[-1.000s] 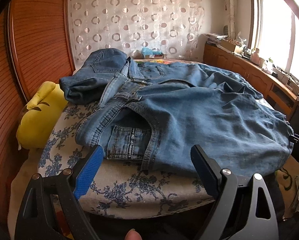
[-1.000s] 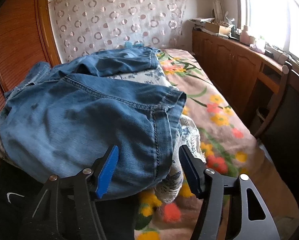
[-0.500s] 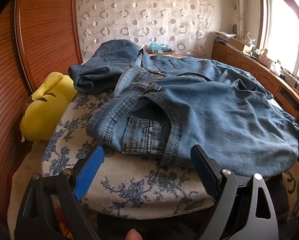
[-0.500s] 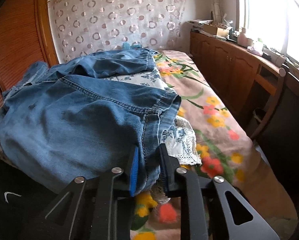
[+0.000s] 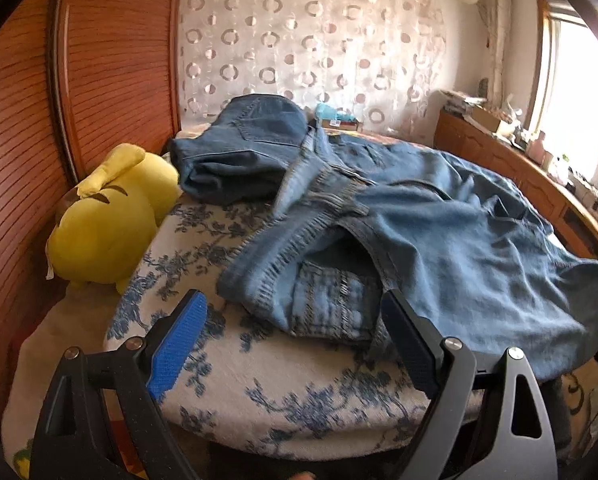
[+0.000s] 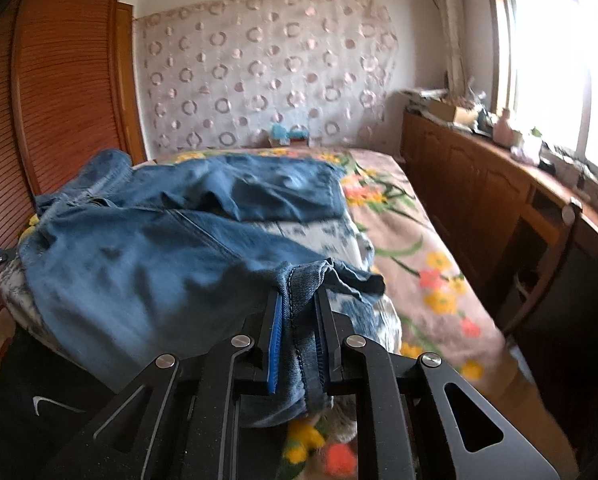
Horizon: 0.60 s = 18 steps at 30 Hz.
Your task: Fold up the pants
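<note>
Blue jeans [image 5: 439, 240] lie spread over a blue-flowered cushion [image 5: 299, 392] on the bed. My left gripper [image 5: 293, 298] is open, close in front of the waistband corner [image 5: 259, 292] and back pocket, not touching them. In the right wrist view the same jeans [image 6: 139, 272] stretch away to the left. My right gripper [image 6: 299, 294] is closing, and its blue pads press on the stitched leg hem [image 6: 303, 280], which is raised off the cushion. The other leg [image 6: 275, 192] lies flat farther back.
A second, folded pair of jeans [image 5: 243, 148] sits behind the waistband. A yellow plush toy [image 5: 107, 220] lies at the left against the wooden wardrobe [image 5: 115, 60]. The flowered bedspread [image 6: 419, 248] runs right toward wooden cabinets [image 6: 479, 184] under the window.
The right jaws went from wide to closed on the leg hem and lifted it. The left gripper, still open, slid left, nearer the waistband corner.
</note>
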Motion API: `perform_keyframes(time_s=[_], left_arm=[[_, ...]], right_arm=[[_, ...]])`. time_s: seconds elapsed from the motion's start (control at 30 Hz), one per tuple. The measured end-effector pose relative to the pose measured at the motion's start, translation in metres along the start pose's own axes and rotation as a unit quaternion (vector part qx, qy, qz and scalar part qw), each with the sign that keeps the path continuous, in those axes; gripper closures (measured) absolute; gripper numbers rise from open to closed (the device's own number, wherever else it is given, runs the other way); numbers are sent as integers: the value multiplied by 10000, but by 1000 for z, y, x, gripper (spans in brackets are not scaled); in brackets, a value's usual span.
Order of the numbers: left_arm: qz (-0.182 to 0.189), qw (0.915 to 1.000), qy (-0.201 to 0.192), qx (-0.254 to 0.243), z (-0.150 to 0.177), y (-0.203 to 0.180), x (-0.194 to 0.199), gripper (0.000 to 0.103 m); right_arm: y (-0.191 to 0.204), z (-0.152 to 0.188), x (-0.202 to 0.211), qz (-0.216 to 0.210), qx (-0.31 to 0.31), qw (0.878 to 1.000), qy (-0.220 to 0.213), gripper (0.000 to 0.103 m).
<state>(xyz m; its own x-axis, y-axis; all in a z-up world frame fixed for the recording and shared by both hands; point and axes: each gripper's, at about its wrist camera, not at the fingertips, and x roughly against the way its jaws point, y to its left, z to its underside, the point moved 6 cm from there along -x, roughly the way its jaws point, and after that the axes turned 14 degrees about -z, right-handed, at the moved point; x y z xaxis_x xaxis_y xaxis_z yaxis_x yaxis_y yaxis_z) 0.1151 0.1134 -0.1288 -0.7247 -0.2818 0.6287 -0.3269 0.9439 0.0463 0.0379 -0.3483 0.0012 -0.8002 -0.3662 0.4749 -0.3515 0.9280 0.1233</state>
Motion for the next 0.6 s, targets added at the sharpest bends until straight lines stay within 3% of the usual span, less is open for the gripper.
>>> perform_keyframes(time_s=[0.4, 0.6], left_arm=[[-137, 9989, 442, 105, 3, 22, -46, 45], [-127, 9985, 531, 79, 5, 22, -56, 46]], right_arm=[[-6, 2, -11, -1, 177, 9998, 84, 88], [-4, -2, -12, 30, 180, 9998, 124, 88]])
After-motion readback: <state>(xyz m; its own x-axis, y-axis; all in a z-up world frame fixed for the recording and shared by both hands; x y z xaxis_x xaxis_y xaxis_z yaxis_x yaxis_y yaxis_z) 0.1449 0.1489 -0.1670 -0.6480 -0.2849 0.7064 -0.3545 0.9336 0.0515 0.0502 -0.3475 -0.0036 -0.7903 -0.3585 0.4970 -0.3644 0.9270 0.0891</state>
